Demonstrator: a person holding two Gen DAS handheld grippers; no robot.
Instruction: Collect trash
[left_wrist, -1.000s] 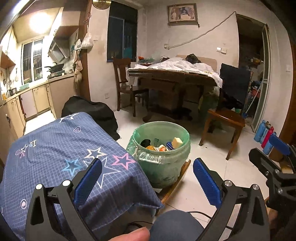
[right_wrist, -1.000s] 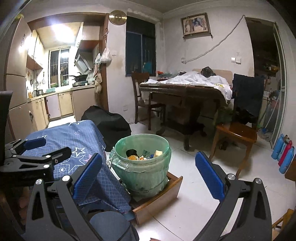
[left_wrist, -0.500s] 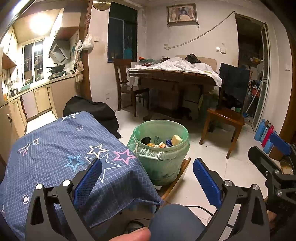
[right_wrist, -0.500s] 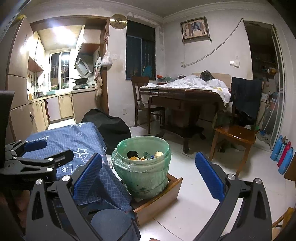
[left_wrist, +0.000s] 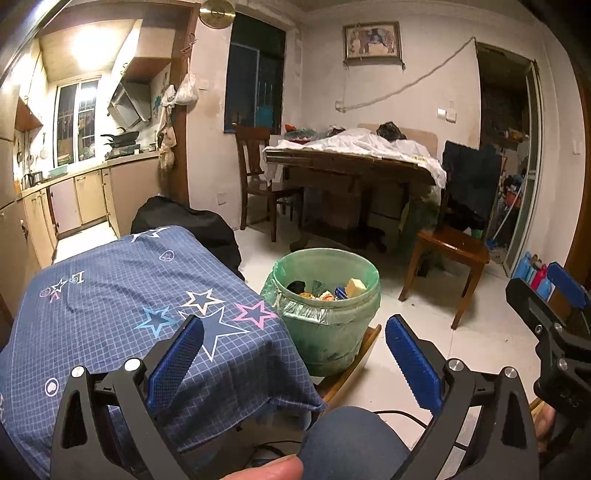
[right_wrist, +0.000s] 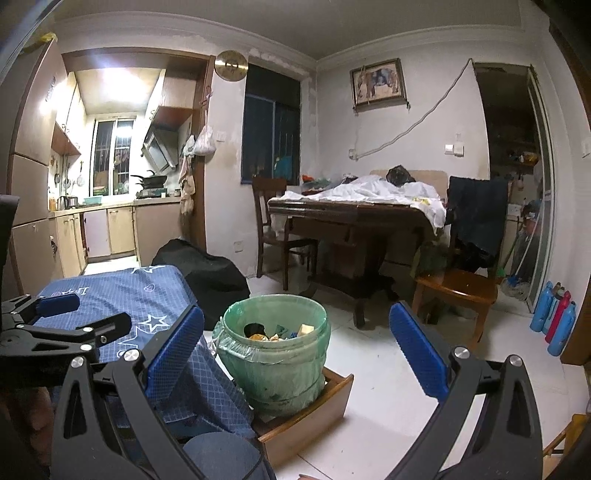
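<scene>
Hovering wide-jawed and empty, left gripper (left_wrist: 293, 349) and right gripper (right_wrist: 297, 338) face the scrap-filled, bag-lined trash bin (left_wrist: 325, 314).

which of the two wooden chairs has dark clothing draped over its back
The chair right of the dining table, by the doorway; dark clothing covers its backrest. The chair by the window has a bare back.

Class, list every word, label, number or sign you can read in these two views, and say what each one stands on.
No text reads with certainty.
Blue star-print cloth: pale printed characters near its far edge, seen upside down and distorted; not legible.
Framed picture on the wall: an image only, no readable caption.
Coloured bottles by the doorway: any labels are too small to read.
Trash in the green-lined bin: wrappers too blurred to read.
</scene>
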